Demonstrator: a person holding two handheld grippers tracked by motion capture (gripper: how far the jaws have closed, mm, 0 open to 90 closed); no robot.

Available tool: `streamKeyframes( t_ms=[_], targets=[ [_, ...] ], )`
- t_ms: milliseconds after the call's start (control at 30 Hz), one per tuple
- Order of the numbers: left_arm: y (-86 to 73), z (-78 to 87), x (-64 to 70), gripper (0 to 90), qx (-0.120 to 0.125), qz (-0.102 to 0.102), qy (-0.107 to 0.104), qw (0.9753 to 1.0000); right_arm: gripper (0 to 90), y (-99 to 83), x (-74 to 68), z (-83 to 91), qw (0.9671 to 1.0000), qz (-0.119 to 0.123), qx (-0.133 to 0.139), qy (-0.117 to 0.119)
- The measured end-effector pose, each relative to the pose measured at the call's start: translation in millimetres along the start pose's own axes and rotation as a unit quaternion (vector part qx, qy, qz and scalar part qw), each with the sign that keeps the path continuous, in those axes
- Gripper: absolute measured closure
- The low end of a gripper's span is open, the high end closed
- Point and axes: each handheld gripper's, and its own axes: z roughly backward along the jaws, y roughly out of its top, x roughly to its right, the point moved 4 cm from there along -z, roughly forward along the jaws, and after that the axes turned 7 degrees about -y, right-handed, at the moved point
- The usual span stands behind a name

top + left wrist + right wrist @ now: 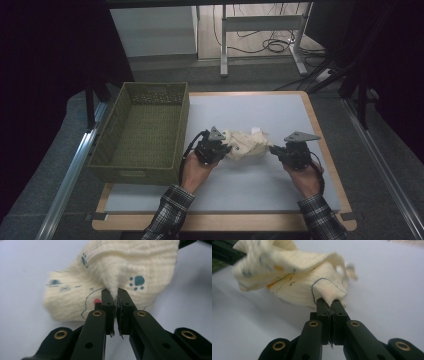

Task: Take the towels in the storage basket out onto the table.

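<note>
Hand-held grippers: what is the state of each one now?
Left hand-held gripper: closed on the cream cloth.
Right hand-held gripper: closed on the same cloth.

Dim room, grey carpet floor [45, 165], metal desk legs [224, 45], tangled cables [272, 46], dark curtains [50, 50]

We find no readable words, brands or numbers. The cream cloth [130, 262] carries only printed teal paw marks and drawn outlines, and the label patch on the green basket [131, 173] is too small to read.
</note>
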Motion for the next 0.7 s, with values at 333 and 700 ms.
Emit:
streamKeyframes(
  t_ms=[333,700],
  targets=[
    [36.2,-21.1,-54.1,45.8,-0.019,0.076,0.088,0.9931,68.0,36.6,53.6,-12.7,0.9951,-0.015,-0.024,-0.094],
    [-0.3,-48.6,-43.7,38.1,-0.033,0.075,0.031,0.9962,60.0,-6.3,64.2,-13.7,0.9961,-0.039,-0.046,-0.064]
  ],
)
